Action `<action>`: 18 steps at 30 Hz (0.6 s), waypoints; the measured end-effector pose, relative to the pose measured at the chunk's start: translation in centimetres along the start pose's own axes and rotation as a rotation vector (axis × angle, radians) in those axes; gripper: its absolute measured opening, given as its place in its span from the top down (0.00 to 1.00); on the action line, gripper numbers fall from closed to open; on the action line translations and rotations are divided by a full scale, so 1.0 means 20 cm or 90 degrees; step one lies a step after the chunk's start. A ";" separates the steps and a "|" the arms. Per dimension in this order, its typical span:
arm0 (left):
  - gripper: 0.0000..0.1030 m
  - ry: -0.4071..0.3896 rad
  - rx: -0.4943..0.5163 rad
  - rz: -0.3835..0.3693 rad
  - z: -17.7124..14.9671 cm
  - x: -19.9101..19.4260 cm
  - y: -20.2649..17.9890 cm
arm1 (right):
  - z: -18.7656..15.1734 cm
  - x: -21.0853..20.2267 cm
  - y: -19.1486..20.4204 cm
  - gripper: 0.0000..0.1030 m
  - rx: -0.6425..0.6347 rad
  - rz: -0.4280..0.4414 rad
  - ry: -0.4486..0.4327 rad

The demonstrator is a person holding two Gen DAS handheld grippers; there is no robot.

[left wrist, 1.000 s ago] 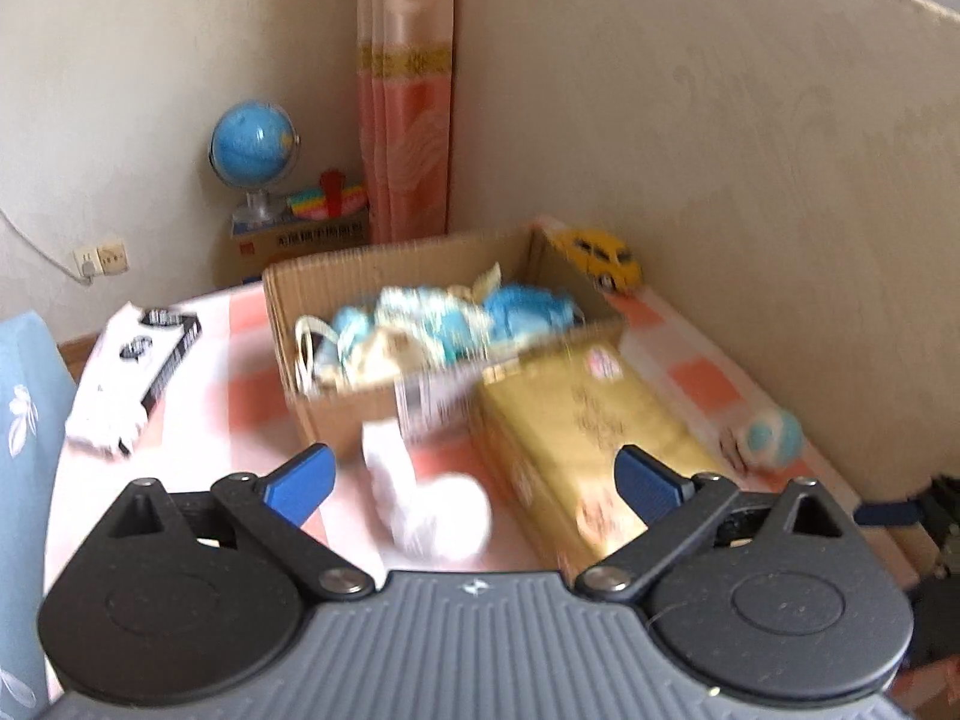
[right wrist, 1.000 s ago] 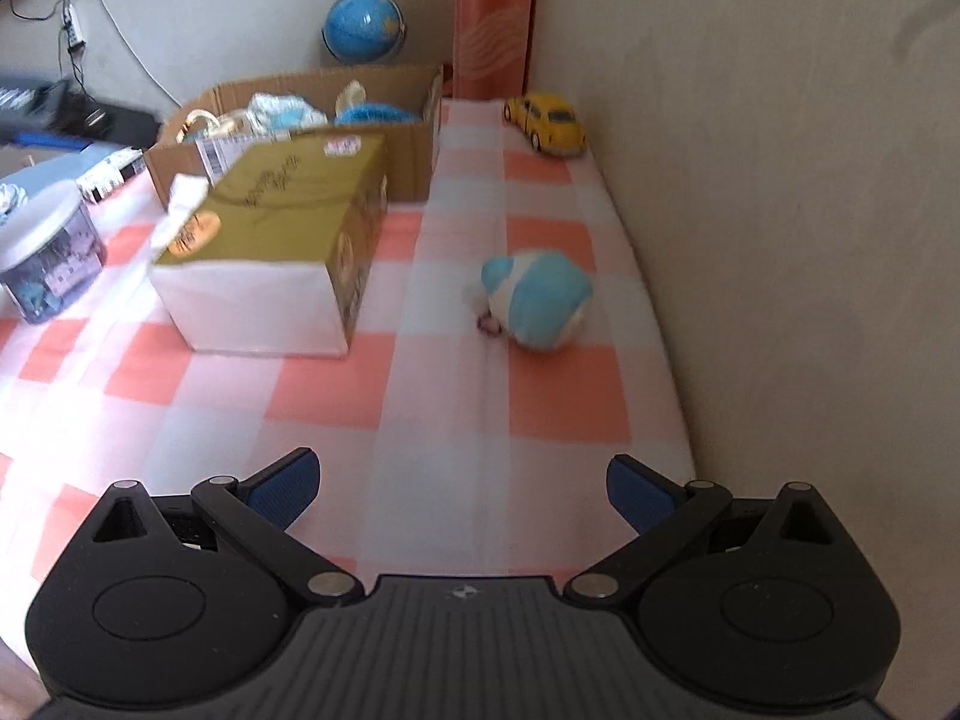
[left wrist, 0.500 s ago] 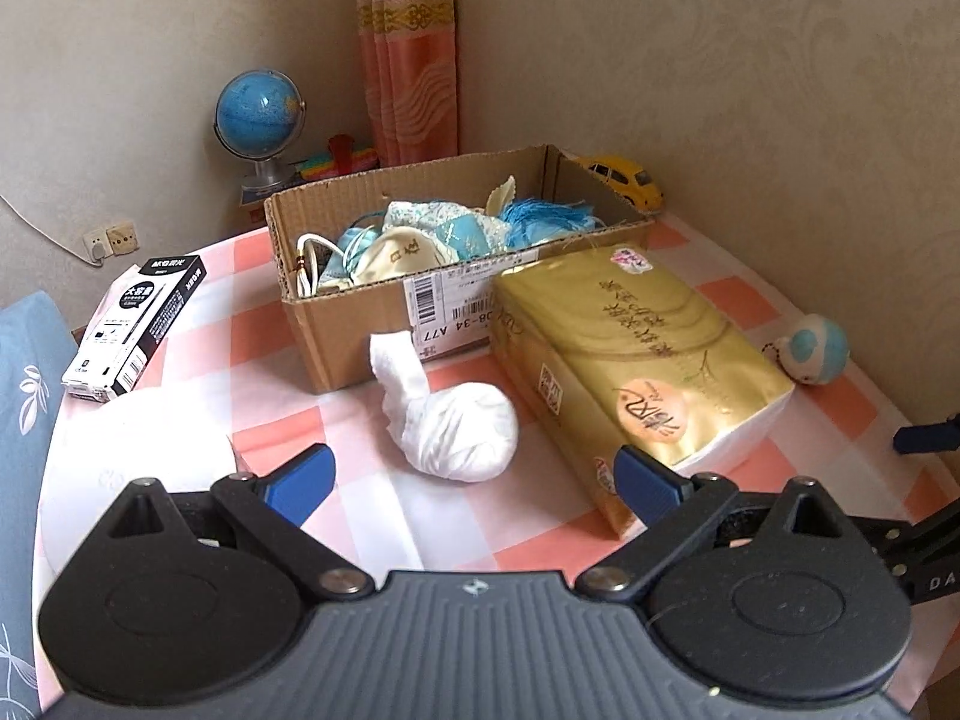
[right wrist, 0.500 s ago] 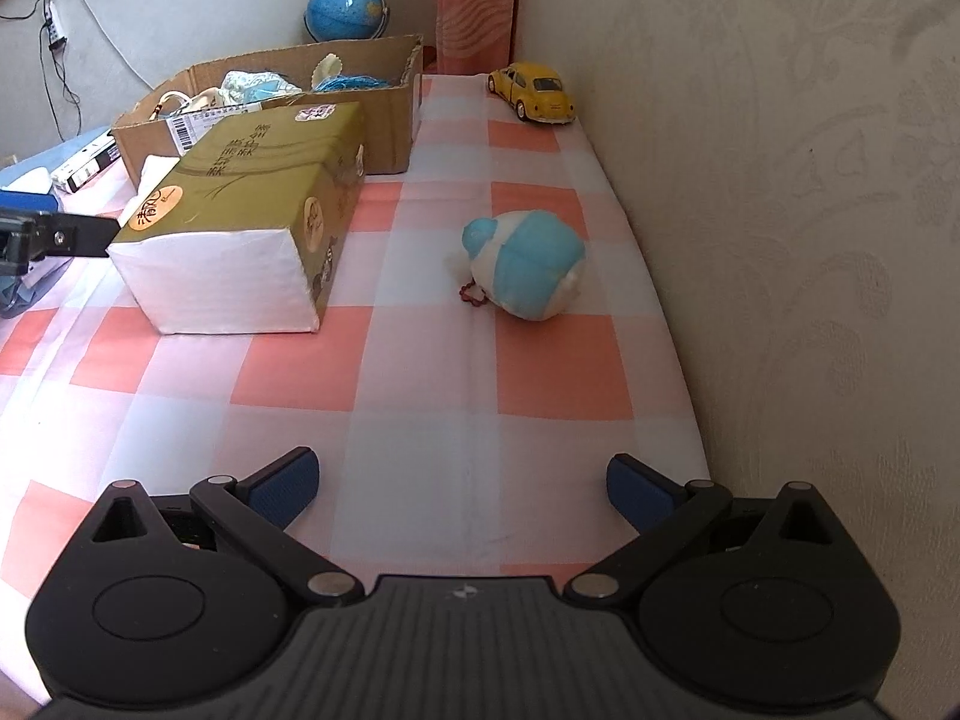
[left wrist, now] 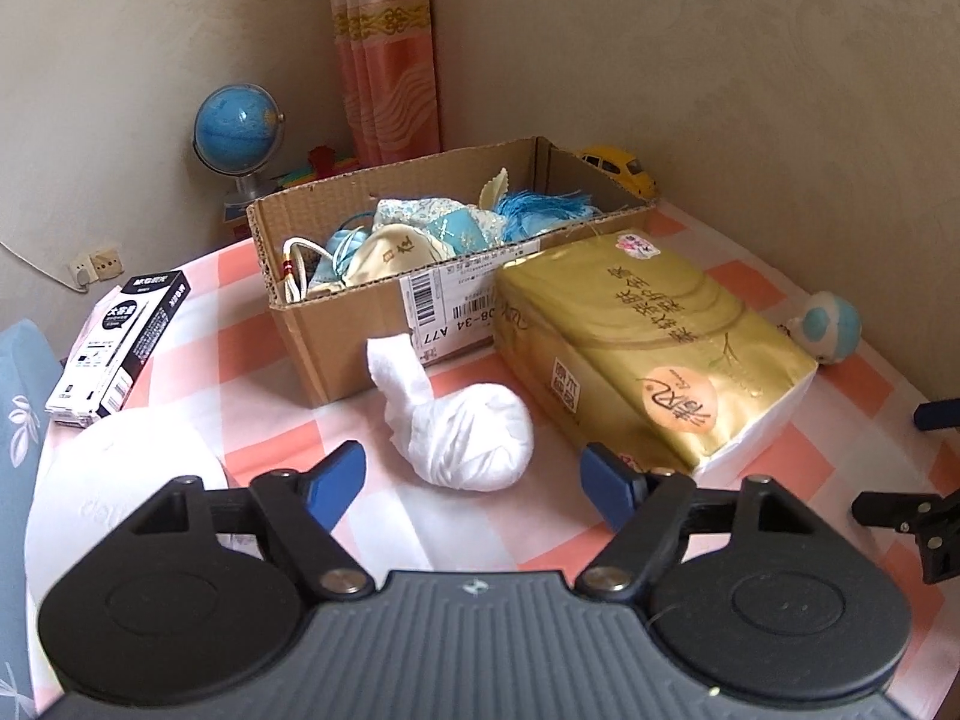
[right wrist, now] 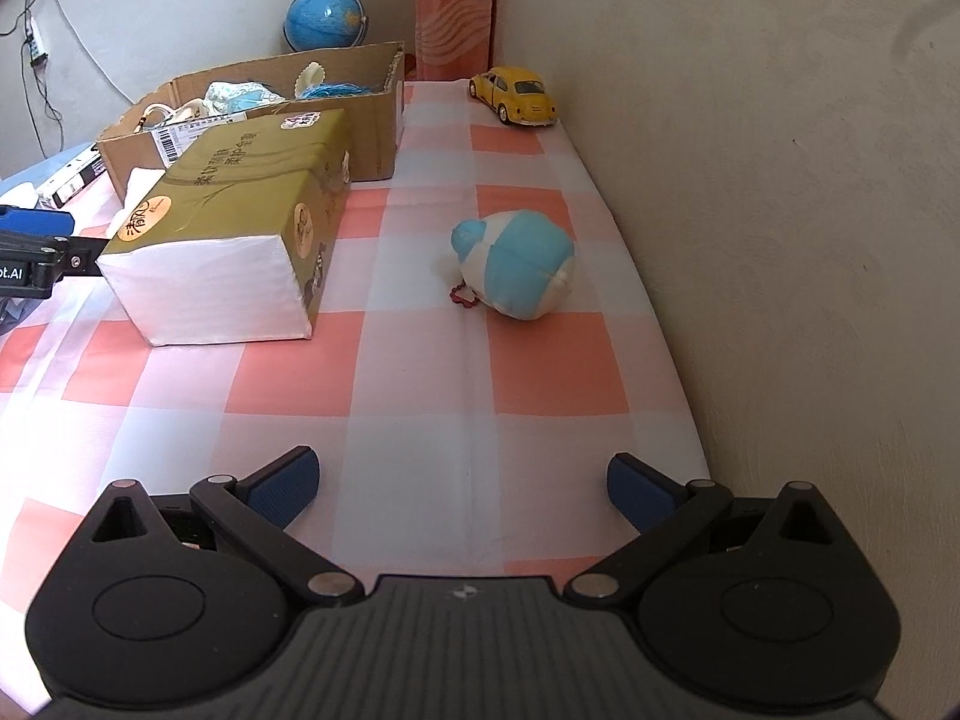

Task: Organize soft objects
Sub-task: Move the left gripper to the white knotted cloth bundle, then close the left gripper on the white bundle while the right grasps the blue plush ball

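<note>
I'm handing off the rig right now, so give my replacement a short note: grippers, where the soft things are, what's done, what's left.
Left gripper: open, empty, facing the white cloth bundle in front of the cardboard box.
Right gripper: open, empty, facing the blue-and-white plush near the wall.
Done: several fabric items are in the box.
Left: likely bundle and plush into the box.
</note>
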State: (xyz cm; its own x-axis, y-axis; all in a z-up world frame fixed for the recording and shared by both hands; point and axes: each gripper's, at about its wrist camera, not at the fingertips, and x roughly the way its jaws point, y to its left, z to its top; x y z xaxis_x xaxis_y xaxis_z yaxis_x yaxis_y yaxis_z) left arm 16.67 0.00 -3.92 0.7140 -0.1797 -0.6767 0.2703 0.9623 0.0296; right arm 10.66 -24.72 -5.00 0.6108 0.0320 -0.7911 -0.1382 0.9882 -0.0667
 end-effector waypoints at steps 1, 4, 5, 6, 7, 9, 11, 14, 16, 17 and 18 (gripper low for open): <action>0.28 -0.001 -0.006 -0.007 0.00 0.01 0.01 | 0.00 0.00 0.00 0.00 0.001 -0.001 0.000; 0.30 0.000 -0.005 -0.011 0.02 0.04 0.01 | 0.00 0.00 0.00 0.00 0.003 -0.002 0.000; 0.30 0.000 -0.003 -0.009 0.02 0.05 0.01 | 0.00 0.00 0.00 0.00 0.003 -0.003 0.000; 0.31 0.000 -0.003 -0.009 0.02 0.06 0.01 | 0.00 0.00 0.00 0.00 0.004 -0.003 0.000; 0.32 0.002 -0.005 -0.009 0.02 0.07 0.01 | 0.00 0.00 0.00 0.00 0.004 -0.004 -0.001; 0.39 0.006 -0.008 -0.012 0.03 0.10 0.02 | -0.01 0.00 0.00 0.00 0.005 -0.005 -0.004; 0.45 0.016 -0.010 -0.015 0.03 0.12 0.02 | -0.01 0.00 0.00 0.00 0.005 -0.005 -0.006; 0.52 0.019 -0.011 -0.015 0.02 0.14 0.03 | -0.02 -0.01 0.00 0.00 0.005 -0.006 -0.011; 0.53 0.017 -0.015 -0.018 0.02 0.13 0.03 | -0.02 -0.01 0.00 0.00 0.005 -0.006 -0.014; 0.53 0.016 -0.014 -0.020 0.01 0.12 0.03 | -0.02 -0.01 0.00 0.00 0.005 -0.006 -0.016; 0.53 0.017 -0.013 -0.021 0.01 0.11 0.02 | -0.03 -0.01 0.00 0.00 0.005 -0.006 -0.017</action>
State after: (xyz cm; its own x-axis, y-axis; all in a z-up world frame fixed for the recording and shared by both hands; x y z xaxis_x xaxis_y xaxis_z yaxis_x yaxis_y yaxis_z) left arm 18.49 0.02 -5.26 0.6874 -0.2058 -0.6965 0.2796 0.9601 -0.0078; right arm 10.14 -24.81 -5.14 0.6324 0.0267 -0.7742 -0.1262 0.9896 -0.0690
